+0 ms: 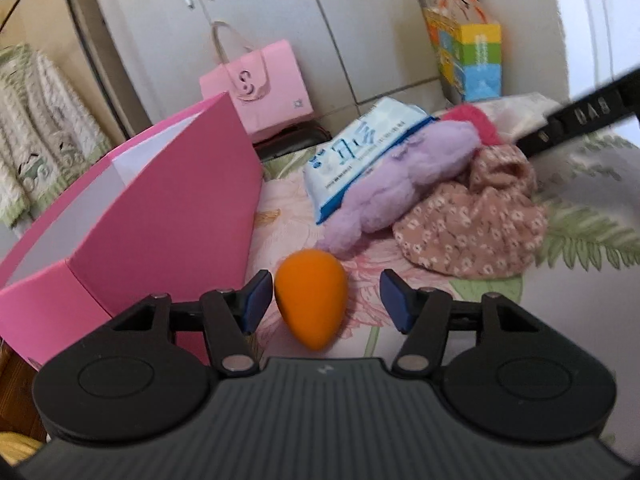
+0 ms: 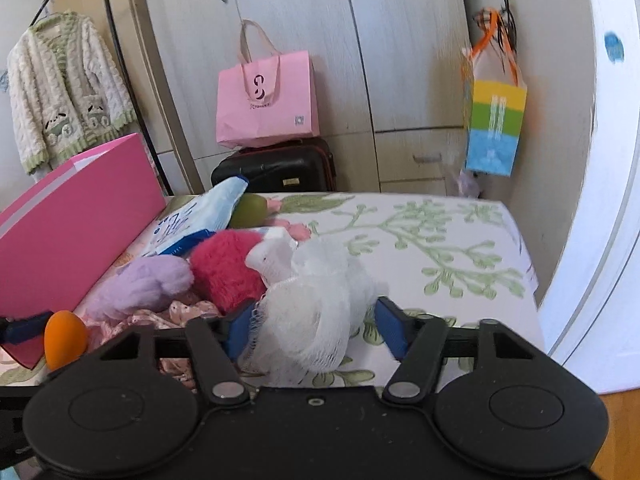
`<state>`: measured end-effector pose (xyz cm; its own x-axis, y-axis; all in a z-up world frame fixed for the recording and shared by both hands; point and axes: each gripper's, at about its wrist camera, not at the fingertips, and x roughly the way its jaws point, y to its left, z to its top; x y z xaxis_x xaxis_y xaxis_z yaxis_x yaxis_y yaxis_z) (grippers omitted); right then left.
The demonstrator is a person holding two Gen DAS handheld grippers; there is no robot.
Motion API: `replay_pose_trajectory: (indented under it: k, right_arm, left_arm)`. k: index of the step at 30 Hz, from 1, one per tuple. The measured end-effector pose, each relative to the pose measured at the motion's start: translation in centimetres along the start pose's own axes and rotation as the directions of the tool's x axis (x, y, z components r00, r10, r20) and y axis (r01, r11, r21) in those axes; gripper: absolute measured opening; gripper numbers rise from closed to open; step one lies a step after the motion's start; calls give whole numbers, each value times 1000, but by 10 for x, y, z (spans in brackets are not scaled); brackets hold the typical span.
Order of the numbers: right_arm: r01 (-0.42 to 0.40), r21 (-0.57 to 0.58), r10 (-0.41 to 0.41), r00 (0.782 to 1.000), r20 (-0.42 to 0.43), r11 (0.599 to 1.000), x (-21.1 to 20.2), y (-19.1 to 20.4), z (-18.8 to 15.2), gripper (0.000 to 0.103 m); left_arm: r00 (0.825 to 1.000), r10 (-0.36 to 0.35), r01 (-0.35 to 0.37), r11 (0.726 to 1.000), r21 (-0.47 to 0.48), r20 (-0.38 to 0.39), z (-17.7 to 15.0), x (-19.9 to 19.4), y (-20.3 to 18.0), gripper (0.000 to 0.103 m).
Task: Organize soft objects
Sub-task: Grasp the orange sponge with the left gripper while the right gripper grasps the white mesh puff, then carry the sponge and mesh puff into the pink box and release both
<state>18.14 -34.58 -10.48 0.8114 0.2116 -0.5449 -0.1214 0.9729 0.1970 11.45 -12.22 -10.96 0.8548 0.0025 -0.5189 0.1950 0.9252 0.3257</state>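
A bed point(image 2: 460, 240) with a leaf-and-flower printed cover fills the foreground, with pale wardrobe doors point(image 2: 288, 8) behind it. A pink paper bag point(image 2: 268, 100) stands on a black suitcase point(image 2: 280, 168) at the foot of the bed, a striped gift bag point(image 2: 494, 128) hangs at the right, and a fluffy cardigan point(image 2: 60, 92) hangs at the left. On the bed's left side sits an open pink box point(image 1: 168, 216). Heaped beside it are a blue-and-white wipes pack point(image 1: 356, 156), a lilac plush point(image 1: 404, 180), a magenta fluffy item point(image 2: 228, 272) and a floral pink cloth point(image 1: 472, 232), all touching or overlapping.

The left gripper point(image 1: 320, 300) has its blue pads wide apart around an orange egg-shaped sponge point(image 1: 310, 300) that lies on the cover just beside the box wall; the left pad sits right at the sponge's side, the right pad stands clear of it.

The right gripper point(image 2: 316, 328) has its pads on either side of a white mesh bath puff point(image 2: 316, 312), the netting bulging between and over them; whether they press it firmly I cannot tell. The puff sits at the near edge of the heap, against the magenta item.
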Motion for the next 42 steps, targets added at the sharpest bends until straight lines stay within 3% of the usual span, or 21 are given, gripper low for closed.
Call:
replay_pose_trajectory:
  k: [3, 7, 14, 22, 34, 42]
  right_arm:
    - [-12, -8, 12, 1000, 4, 1000, -4, 1, -5, 38]
    - [45, -21, -44, 998, 53, 999, -20, 7, -12, 35]
    - [117, 6, -117, 988, 100, 993, -53, 25, -34, 35]
    - [138, -8, -137, 988, 77, 990, -85, 55, -57, 35]
    - [-33, -44, 31, 998, -50, 998, -114, 95, -75, 35]
    - [-198, -47, 190, 972, -137, 979, -126, 122, -73, 35]
  left_arm:
    - [1000, 5, -5, 999, -40, 6, -1, 4, 1, 50]
    - [1000, 21, -20, 995, -97, 10, -1, 5, 6, 37]
    - [999, -50, 49, 987, -154, 0, -2, -2, 19, 37]
    - [987, -157, 149, 970, -192, -24, -2, -17, 23, 37]
    - [957, -285, 267, 931, -249, -42, -18, -52, 56, 37]
    - [940, -330, 298, 919, -259, -87, -29, -69, 92, 37]
